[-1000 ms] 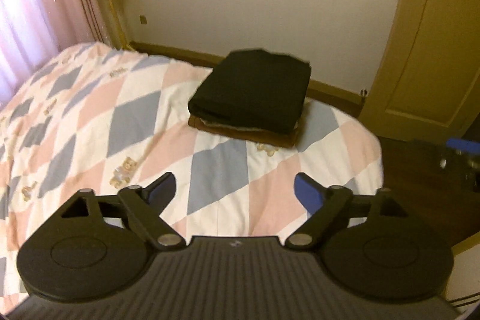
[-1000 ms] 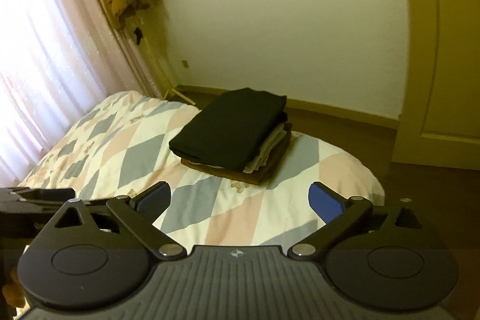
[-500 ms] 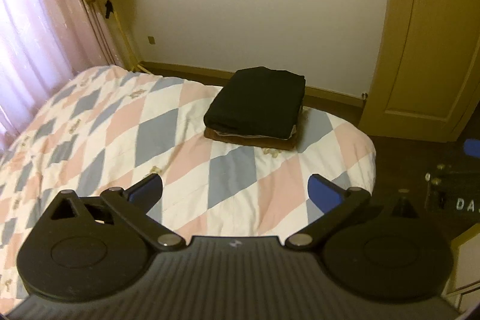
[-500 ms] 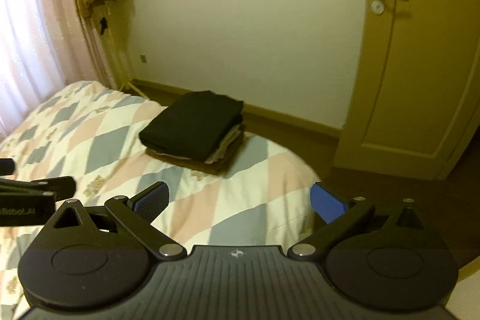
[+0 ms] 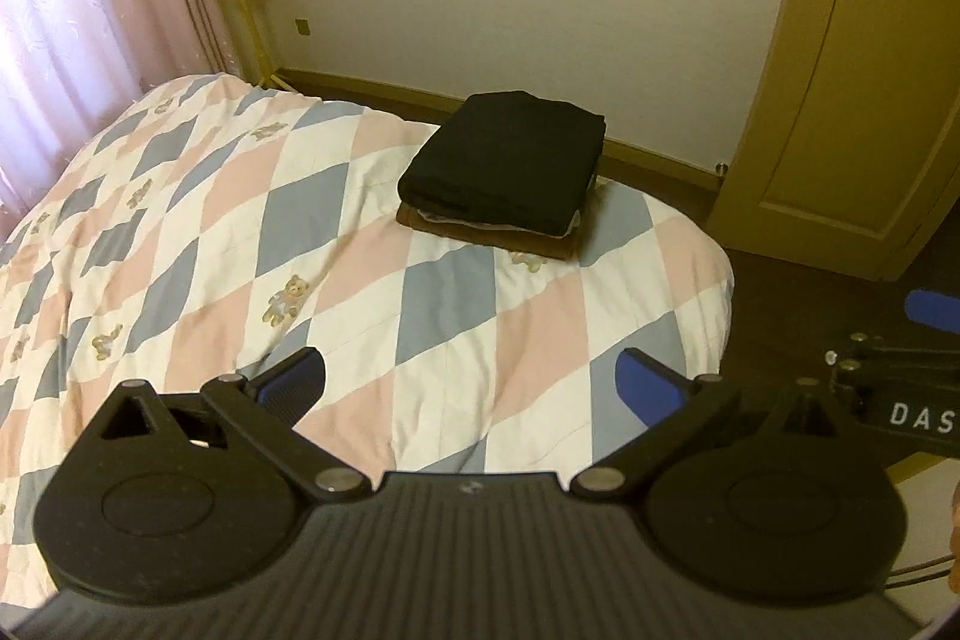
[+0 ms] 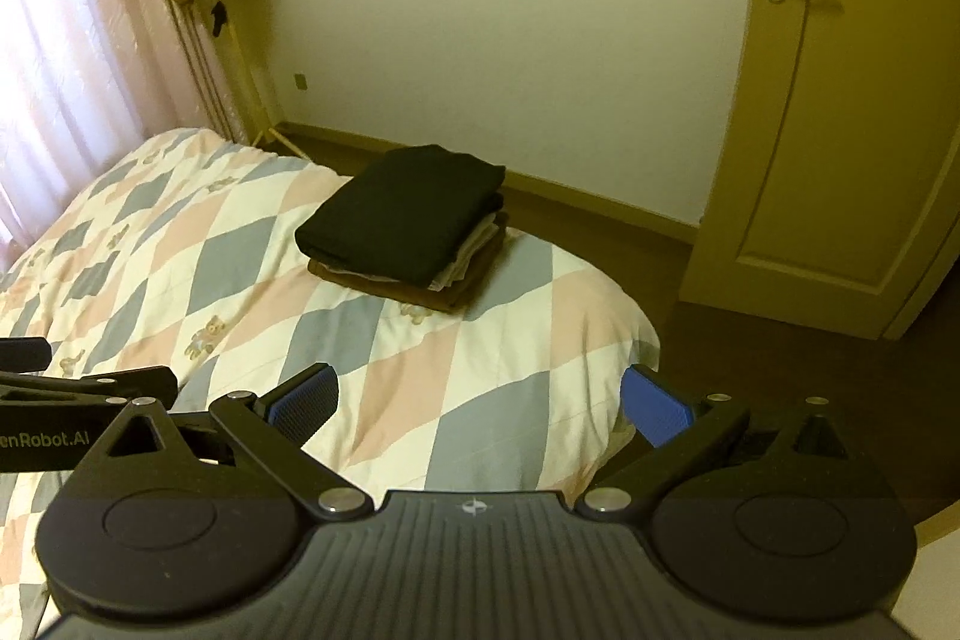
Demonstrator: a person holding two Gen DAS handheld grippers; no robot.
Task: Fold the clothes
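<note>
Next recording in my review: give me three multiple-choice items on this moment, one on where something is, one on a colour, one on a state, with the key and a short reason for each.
1. Where is the stack of folded clothes?
A. on the floor by the door
B. on the bed, near its far end
C. hung by the curtain

2. What colour is the top garment of the stack?
A. black
B. white
C. pink

3. How do the left gripper and right gripper stand?
A. both shut on cloth
B. one open, one shut
C. both open, holding nothing

Key: 1 B, the stack rests on the quilt towards the wall; 2 A, a black piece lies over lighter and brown layers; 3 C, each pair of blue pads is wide apart with only quilt between.
</note>
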